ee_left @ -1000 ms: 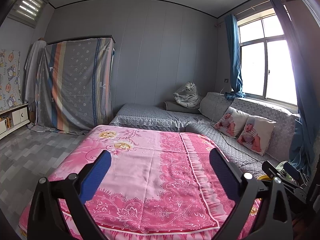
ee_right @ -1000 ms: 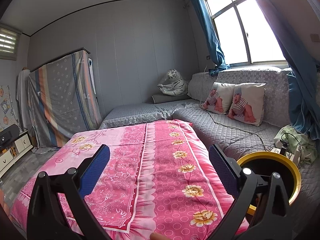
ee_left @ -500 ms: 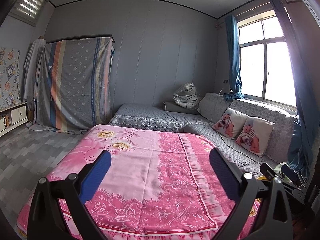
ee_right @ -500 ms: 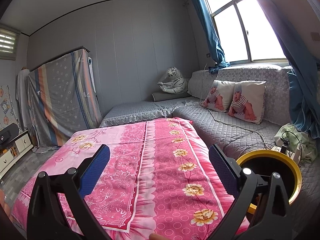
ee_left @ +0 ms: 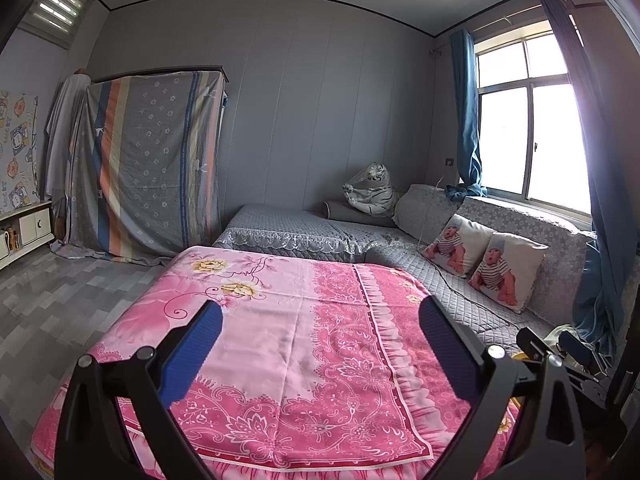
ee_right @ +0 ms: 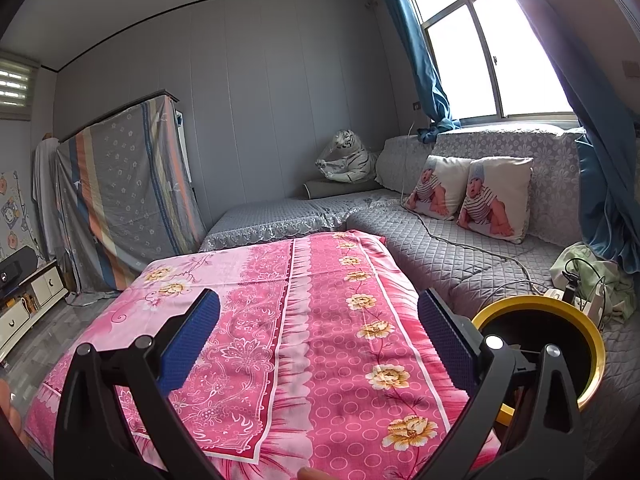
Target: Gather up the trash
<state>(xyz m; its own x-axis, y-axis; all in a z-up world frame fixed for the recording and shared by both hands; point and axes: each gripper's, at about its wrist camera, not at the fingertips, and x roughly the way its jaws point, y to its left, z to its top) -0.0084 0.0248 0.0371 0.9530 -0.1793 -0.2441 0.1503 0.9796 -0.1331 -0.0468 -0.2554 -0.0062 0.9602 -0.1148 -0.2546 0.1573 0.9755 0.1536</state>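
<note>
My left gripper is open and empty, held above a table covered by a pink floral cloth. My right gripper is open and empty above the same pink cloth. A black bin with a yellow rim stands at the table's right side, partly hidden behind my right finger. A sliver of its yellow rim shows in the left wrist view. No loose trash shows on the cloth. The other gripper shows at the left view's right edge.
A grey quilted sofa runs along the right wall with two baby-print pillows and a white cable. A plush tiger sits in the corner. A cloth-covered wardrobe stands at the left. A power strip and green cloth lie behind the bin.
Both views have shifted slightly; the left camera has drifted a little left and the right one a little forward. Both grippers stay open and empty.
</note>
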